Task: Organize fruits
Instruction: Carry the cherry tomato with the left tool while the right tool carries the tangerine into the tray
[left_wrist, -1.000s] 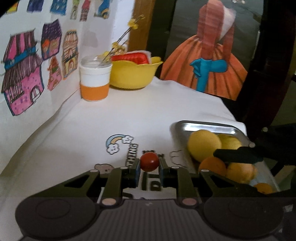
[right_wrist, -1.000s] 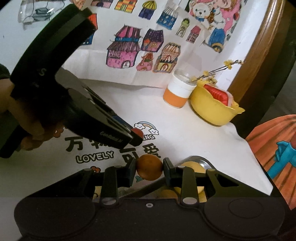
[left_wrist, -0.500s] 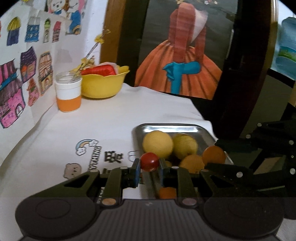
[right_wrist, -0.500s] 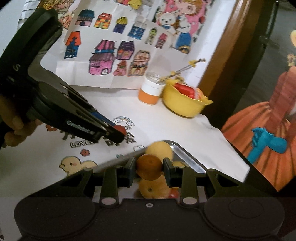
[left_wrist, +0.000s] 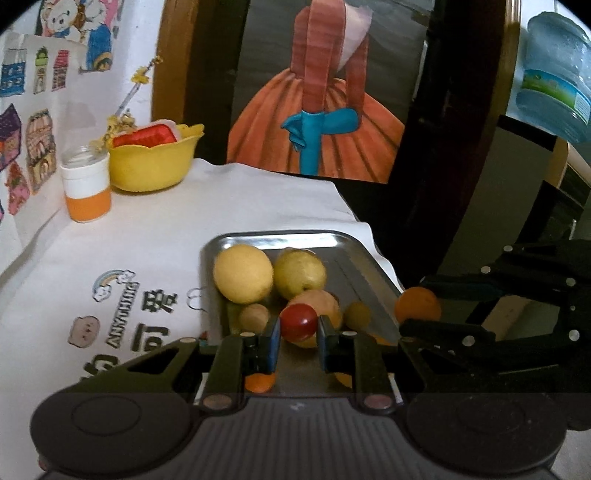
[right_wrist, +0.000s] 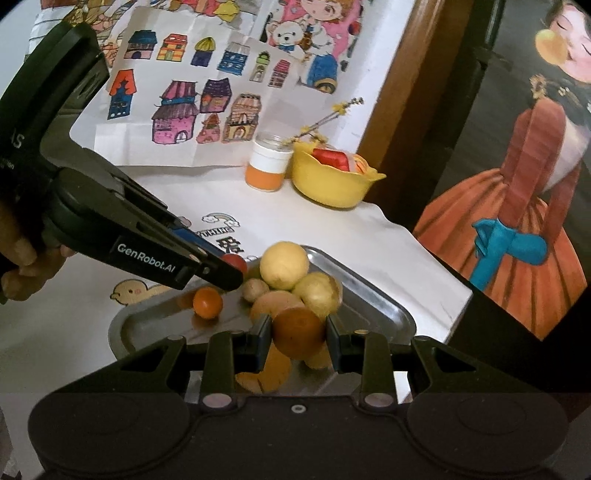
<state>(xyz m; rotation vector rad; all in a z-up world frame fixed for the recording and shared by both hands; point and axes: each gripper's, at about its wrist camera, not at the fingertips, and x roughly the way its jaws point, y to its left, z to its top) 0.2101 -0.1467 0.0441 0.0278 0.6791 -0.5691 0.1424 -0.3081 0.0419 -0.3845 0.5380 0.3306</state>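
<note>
Fruits are heaped in a shiny metal tray (left_wrist: 334, 239) on a table covered by a white cloth with cartoon prints (left_wrist: 155, 236). Coloured house drawings (right_wrist: 207, 99) are stuck on the wall at the far left, and a painting of an orange dress (left_wrist: 317, 122) is seen behind the table. A yellow bowl (left_wrist: 151, 166) and a white and orange jar (left_wrist: 86, 188) are set far back, well apart from the tray. A small red round fruit (left_wrist: 298, 322) is squeezed between the jaws of the left gripper (left_wrist: 297, 343) above the tray's near part. An orange round fruit (right_wrist: 298, 333) is clamped in the right gripper (right_wrist: 298, 341) over the tray's right side.
</note>
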